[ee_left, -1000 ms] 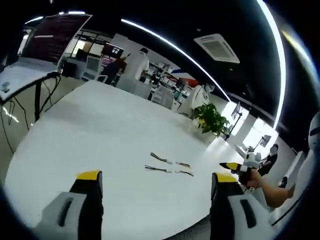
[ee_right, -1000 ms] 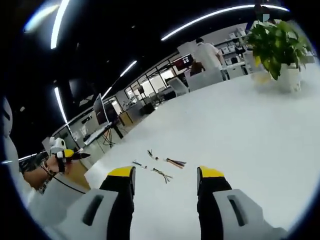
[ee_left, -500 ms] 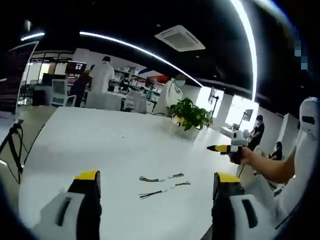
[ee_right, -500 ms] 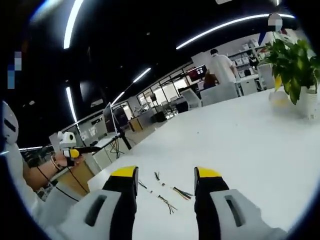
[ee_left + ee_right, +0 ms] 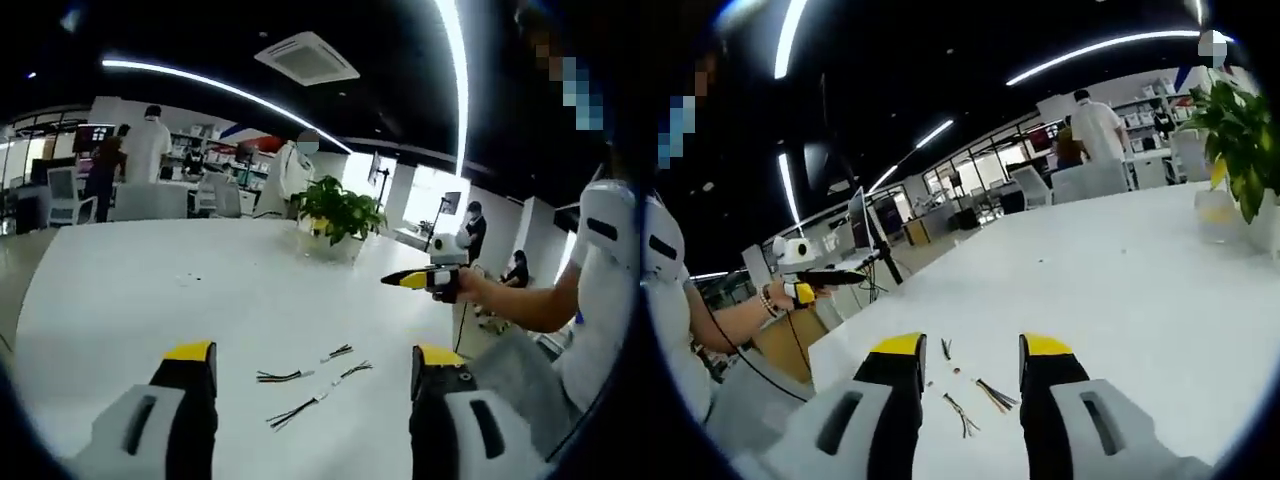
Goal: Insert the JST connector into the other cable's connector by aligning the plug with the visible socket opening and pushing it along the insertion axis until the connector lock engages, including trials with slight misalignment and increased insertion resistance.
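The work is at its very beginning: the approach step, before any cable is picked up. Both grippers are held above the white table (image 5: pixel 120 300) and nothing is between their jaws.

In the left gripper view, the left gripper (image 5: pixel 312 362) has its two yellow-tipped jaws wide apart and empty. The cables with small connectors lie loose on the table between the jaws: one short cable (image 5: pixel 284 376) at about 10 o'clock from the gripper's midpoint, a longer cable (image 5: pixel 318 396) just below it, toward 6 o'clock, and a third short piece (image 5: pixel 337 352) at about 1 o'clock. The right gripper (image 5: pixel 422 279) comes into this view at 3 o'clock, in a hand well above the table; how its jaws stand there I cannot tell.

In the right gripper view, the right gripper (image 5: pixel 971 346) is also open and holds nothing. The cables (image 5: pixel 980 394) lie between its jaws, toward 6 o'clock, with a multicoloured wire bundle on the right side. The left gripper (image 5: pixel 825 281) appears at 9 o'clock, in the air. A potted plant (image 5: pixel 1240 130) stands on the table at 2 o'clock.

I judge that the next move calls for lowering each gripper to one cable and closing on it near its connector. Which end is plug and which is socket is too small to tell.
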